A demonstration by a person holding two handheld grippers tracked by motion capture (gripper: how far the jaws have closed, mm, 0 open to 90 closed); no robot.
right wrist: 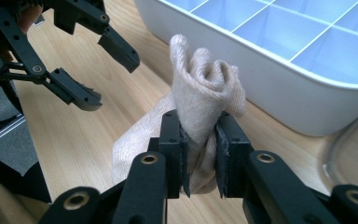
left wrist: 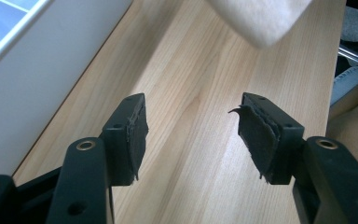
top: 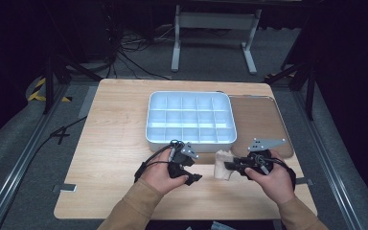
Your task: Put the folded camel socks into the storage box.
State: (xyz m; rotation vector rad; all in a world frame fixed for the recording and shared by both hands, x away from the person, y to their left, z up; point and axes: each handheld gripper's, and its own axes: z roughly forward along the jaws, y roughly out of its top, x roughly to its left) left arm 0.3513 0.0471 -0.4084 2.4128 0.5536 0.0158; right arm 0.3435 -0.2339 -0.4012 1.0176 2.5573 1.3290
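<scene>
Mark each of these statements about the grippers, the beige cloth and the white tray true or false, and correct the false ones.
1. The right gripper is shut on the beige cloth. True.
2. The left gripper holds a corner of the cloth. False: its jaws stand open with nothing between them, over bare wooden table.
3. The white divided tray already has the cloth in one compartment. False: the cloth is outside it, on the near side, in the right gripper.
4. A brown flat tray lies to the right of the white one in the high view. True.
5. The compartments that show in the white tray are empty. True.
</scene>
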